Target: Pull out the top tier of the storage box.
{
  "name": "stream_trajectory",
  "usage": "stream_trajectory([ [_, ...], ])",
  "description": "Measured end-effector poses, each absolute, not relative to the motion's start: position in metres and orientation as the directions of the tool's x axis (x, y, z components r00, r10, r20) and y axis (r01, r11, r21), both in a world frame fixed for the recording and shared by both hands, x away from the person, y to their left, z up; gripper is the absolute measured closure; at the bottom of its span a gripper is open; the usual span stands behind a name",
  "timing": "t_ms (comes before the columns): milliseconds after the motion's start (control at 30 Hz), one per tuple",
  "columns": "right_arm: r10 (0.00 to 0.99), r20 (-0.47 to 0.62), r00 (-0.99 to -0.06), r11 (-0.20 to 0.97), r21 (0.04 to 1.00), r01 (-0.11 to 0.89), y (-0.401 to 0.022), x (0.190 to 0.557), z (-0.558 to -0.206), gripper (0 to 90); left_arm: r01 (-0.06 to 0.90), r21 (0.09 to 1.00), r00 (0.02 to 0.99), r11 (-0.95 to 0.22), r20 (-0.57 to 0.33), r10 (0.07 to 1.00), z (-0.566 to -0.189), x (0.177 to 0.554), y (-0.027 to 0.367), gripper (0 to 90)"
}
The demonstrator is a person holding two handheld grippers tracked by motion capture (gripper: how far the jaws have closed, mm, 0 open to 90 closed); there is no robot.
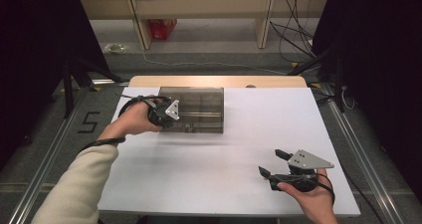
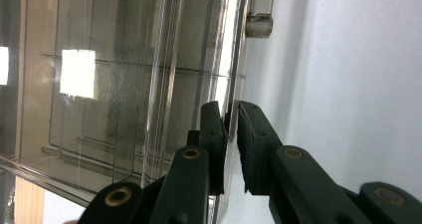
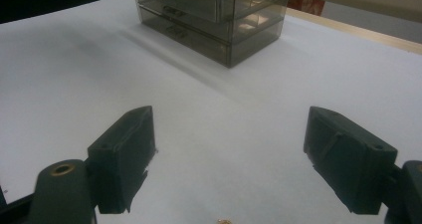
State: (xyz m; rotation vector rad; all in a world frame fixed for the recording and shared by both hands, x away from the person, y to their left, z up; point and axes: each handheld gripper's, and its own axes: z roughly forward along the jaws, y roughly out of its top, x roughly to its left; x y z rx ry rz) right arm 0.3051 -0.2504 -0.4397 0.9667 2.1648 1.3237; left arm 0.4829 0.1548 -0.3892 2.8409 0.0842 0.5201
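Left tongs (image 2: 231, 134) seemingly pinch drawer box's (image 1: 199, 104) front edge.

The high view looks forward and down over the whole counter (image 1: 239, 149). The left gripper view sits right against the smoky drawer box (image 2: 124, 84). The right gripper view faces that box across the counter from well away.

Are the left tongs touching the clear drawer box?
Touching. In the left gripper view, the left tongs are closed on a thin edge of the clear drawer box, with both black jaws pressed against it from either side.
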Motion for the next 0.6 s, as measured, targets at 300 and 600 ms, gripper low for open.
stream_trajectory([
  [300,0.745,0.003,-0.667,0.304,0.889,0.343,-0.2504,0.3051,-0.4399,21.2,0.005,0.248,0.938,-0.969,0.335,0.091,-0.3883,0.4837,0.1542,82.2],
  [600,0.744,0.001,-0.668,0.304,0.890,0.341,-0.2505,0.3051,-0.4398,21.2,-0.010,0.239,0.938,-0.971,0.340,0.074,-0.3882,0.4831,0.1533,82.7],
])
